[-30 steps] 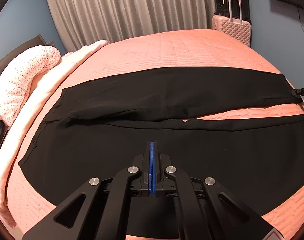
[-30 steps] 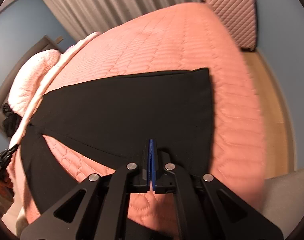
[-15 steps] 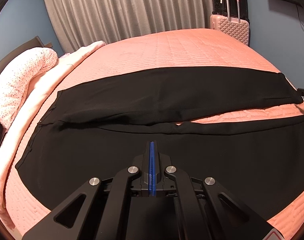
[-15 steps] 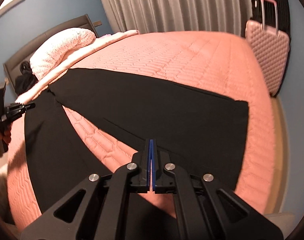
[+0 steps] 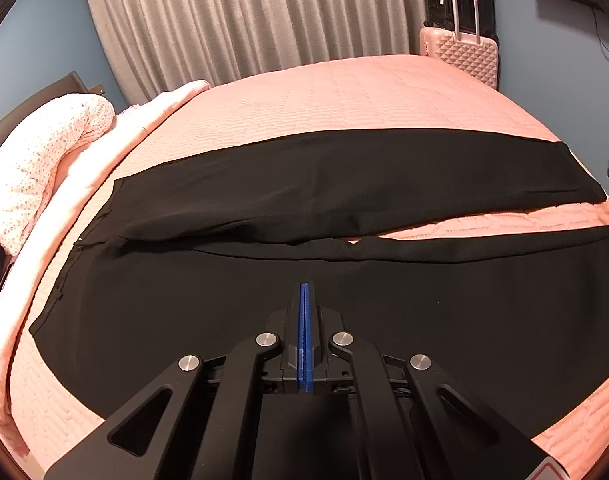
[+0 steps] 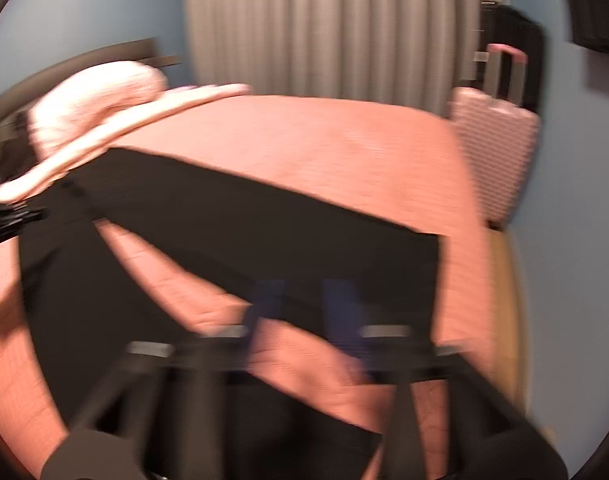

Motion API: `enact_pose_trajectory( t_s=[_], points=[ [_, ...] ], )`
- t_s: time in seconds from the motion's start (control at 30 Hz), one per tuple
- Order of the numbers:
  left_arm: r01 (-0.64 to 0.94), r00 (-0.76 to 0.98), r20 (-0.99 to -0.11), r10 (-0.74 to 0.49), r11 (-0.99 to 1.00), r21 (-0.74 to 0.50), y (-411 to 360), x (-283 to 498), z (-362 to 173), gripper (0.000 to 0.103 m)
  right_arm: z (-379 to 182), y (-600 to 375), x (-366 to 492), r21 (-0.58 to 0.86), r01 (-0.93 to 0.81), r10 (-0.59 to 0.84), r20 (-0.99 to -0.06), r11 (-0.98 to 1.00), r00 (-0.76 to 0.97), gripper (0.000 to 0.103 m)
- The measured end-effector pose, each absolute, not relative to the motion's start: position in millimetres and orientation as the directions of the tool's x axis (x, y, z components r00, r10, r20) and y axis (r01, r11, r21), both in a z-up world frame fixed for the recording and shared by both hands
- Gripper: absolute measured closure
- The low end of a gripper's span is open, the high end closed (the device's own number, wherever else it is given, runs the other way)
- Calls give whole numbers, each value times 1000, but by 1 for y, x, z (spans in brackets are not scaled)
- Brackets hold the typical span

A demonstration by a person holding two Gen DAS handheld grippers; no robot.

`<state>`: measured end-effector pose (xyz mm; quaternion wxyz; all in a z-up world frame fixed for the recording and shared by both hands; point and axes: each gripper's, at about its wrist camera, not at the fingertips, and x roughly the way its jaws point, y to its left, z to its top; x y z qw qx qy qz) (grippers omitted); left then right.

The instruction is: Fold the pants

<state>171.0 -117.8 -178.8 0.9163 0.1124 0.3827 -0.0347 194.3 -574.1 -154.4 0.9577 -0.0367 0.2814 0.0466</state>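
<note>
Black pants [image 5: 344, 184] lie flat across the pink bed, waist at the left, the two legs running right with a strip of quilt between them. My left gripper [image 5: 304, 292] is shut and empty, hovering over the near leg [image 5: 424, 300]. In the blurred right wrist view, the pants [image 6: 264, 220] lie with the far leg's hem at the right. My right gripper [image 6: 304, 304] is open above the gap between the legs, its blue fingers [image 6: 340, 312] apart. The left gripper [image 6: 8, 220] shows at that view's left edge.
The pink quilted bed [image 5: 344, 96] fills both views. White pillows and a folded blanket [image 5: 44, 152] lie at the head, left. A pink suitcase [image 5: 460, 52] stands past the far right corner, by grey curtains [image 5: 256, 16]. Wooden floor [image 6: 504, 300] shows beyond the bed's foot.
My right gripper has opened and swung fast, blurring its view, which now looks more level across the bed. My left gripper has stayed shut over the near leg, shifting only slightly.
</note>
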Motion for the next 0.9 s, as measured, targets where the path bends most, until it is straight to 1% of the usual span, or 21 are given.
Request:
enact_pose_trajectory(
  t_s=[0.03, 0.07, 0.17, 0.27, 0.33, 0.37, 0.47, 0.53, 0.6, 0.67, 0.7, 0.77, 0.8, 0.83, 0.9],
  points=[
    [147, 705, -709, 26, 972, 182, -117, 172, -179, 103, -154, -580, 194, -51, -70, 32, -526, 996, 850, 5],
    [146, 706, -708, 27, 972, 183, -117, 171, -179, 103, -155, -592, 199, -21, -41, 24, -536, 999, 844, 5],
    [147, 706, -708, 27, 972, 184, -116, 172, -179, 103, -174, -627, 226, 116, 19, 59, -628, 993, 776, 5],
    [149, 709, -704, 29, 970, 190, -117, 171, -178, 103, -200, -648, 255, 186, 62, 94, -721, 981, 687, 5],
    [145, 709, -704, 33, 971, 192, -117, 171, -178, 103, -214, -656, 272, 237, 71, 138, -756, 969, 639, 5],
    [144, 708, -706, 34, 971, 191, -117, 171, -179, 103, -219, -659, 280, 270, 79, 160, -756, 960, 635, 5],
    [141, 709, -704, 39, 970, 196, -119, 173, -179, 103, -221, -662, 296, 311, 87, 182, -738, 946, 650, 5],
    [140, 710, -703, 40, 971, 196, -119, 174, -179, 103, -220, -658, 304, 291, 89, 168, -745, 953, 645, 5],
    [138, 710, -703, 40, 971, 195, -119, 175, -179, 103, -223, -648, 309, 226, 71, 133, -770, 972, 623, 5],
    [138, 711, -703, 39, 971, 194, -119, 176, -179, 103, -224, -643, 307, 177, 61, 103, -782, 982, 615, 9],
    [138, 711, -702, 39, 971, 194, -119, 175, -179, 103, -222, -644, 304, 180, 57, 106, -778, 982, 619, 15],
    [142, 709, -704, 36, 971, 193, -119, 175, -179, 103, -219, -657, 295, 291, 28, 204, -735, 956, 646, 18],
    [143, 708, -705, 37, 970, 195, -120, 175, -179, 103, -218, -661, 293, 356, -9, 277, -709, 934, 648, 22],
    [144, 708, -706, 37, 970, 196, -120, 175, -179, 103, -218, -663, 293, 377, -27, 305, -701, 926, 645, 23],
    [146, 707, -707, 34, 970, 194, -120, 174, -179, 103, -223, -659, 297, 336, -55, 295, -724, 940, 623, 23]
  ],
)
